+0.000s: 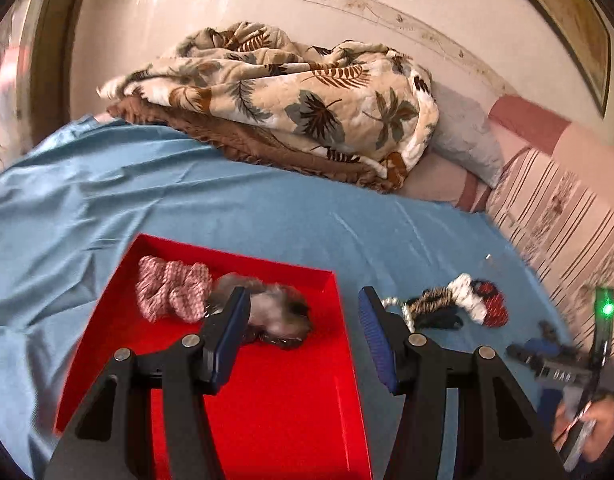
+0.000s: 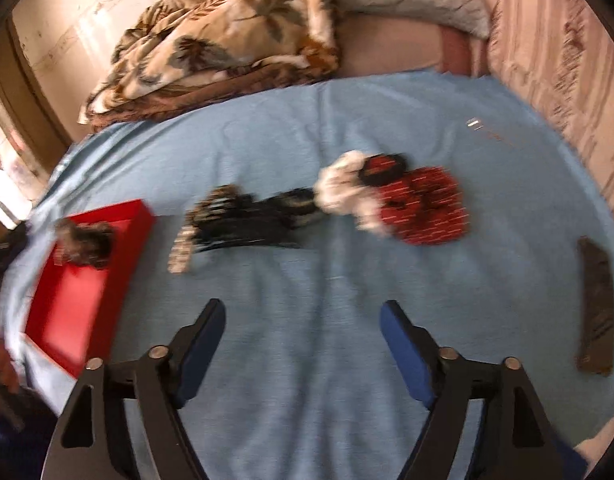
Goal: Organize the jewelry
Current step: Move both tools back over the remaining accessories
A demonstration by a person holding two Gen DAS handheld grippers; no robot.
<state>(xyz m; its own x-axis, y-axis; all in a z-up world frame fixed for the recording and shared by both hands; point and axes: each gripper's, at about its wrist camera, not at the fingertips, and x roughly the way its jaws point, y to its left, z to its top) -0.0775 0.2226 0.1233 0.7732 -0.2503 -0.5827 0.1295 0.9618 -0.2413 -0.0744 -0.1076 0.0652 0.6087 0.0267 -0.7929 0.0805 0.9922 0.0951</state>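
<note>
A: While two pieces already lie in the red tray [image 1: 267, 400], namely a pink knitted piece [image 1: 173, 294] and a furry brown one [image 1: 275, 316], the sorting can be judged as begun, perhaps a third done.

B: And what is left?

A: A cluster is left on the blue sheet [image 1: 187, 200] of the bed, to the right of the tray: a bead string [image 2: 181, 254], a dark striped bundle [image 2: 251, 220], a white scrunchie [image 2: 343, 188] and a red one [image 2: 423, 208]. None of it has been moved to the tray.

B: How are the tongs held?

A: The left tongs [image 1: 305, 330] are seen released over the tray's right edge, nothing between the pads. The right tongs [image 2: 303, 344] are spread wide above bare sheet, short of the cluster, and nothing is gripped.

B: What is given by one view only?

A: From the left wrist, the tray's contents are shown sharply, and a hand [image 1: 587, 428] with the other tool appears at the right edge. From the right wrist, although blurred, the whole cluster is laid out, and a dark flat object [image 2: 597, 308] is shown at the sheet's right side; it cannot be identified. A small shiny item [image 2: 473, 123] far back is also caught more openly there.
</note>
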